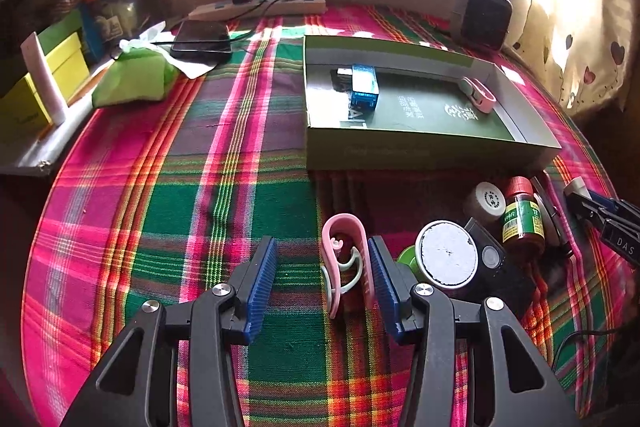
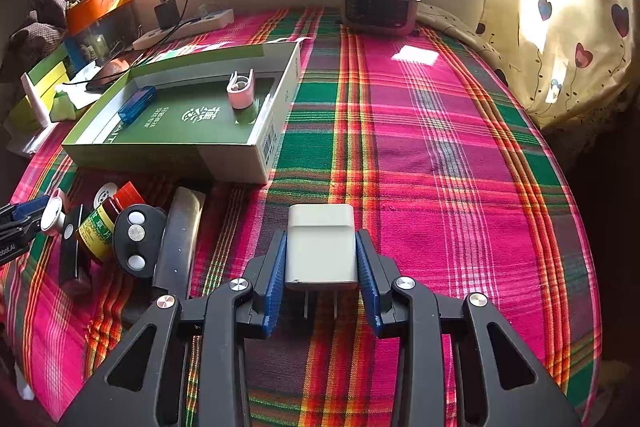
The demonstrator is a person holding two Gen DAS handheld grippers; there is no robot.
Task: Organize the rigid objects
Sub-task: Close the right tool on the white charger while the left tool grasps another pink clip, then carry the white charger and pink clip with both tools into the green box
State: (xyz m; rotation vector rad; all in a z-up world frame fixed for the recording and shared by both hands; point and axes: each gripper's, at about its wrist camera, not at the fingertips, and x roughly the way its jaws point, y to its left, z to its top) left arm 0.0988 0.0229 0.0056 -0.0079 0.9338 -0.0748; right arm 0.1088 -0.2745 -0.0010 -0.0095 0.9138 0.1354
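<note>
Overall, a plaid cloth (image 2: 440,131) covers the whole work surface. A shallow green box (image 2: 256,155) sits on it, open at the top, with a blue stick (image 2: 137,103) and a pink clip (image 2: 240,91) inside. Near the box's front wall lies a cluster of small items, among them a brown bottle (image 1: 523,217) and a round tin (image 1: 447,254). The right gripper (image 2: 322,259) is clenched on a white charger (image 2: 321,247), prongs toward the camera. The left gripper (image 1: 322,261) stands released, a second pink clip (image 1: 346,259) on the cloth between its jaws, against the right-hand pad.
</note>
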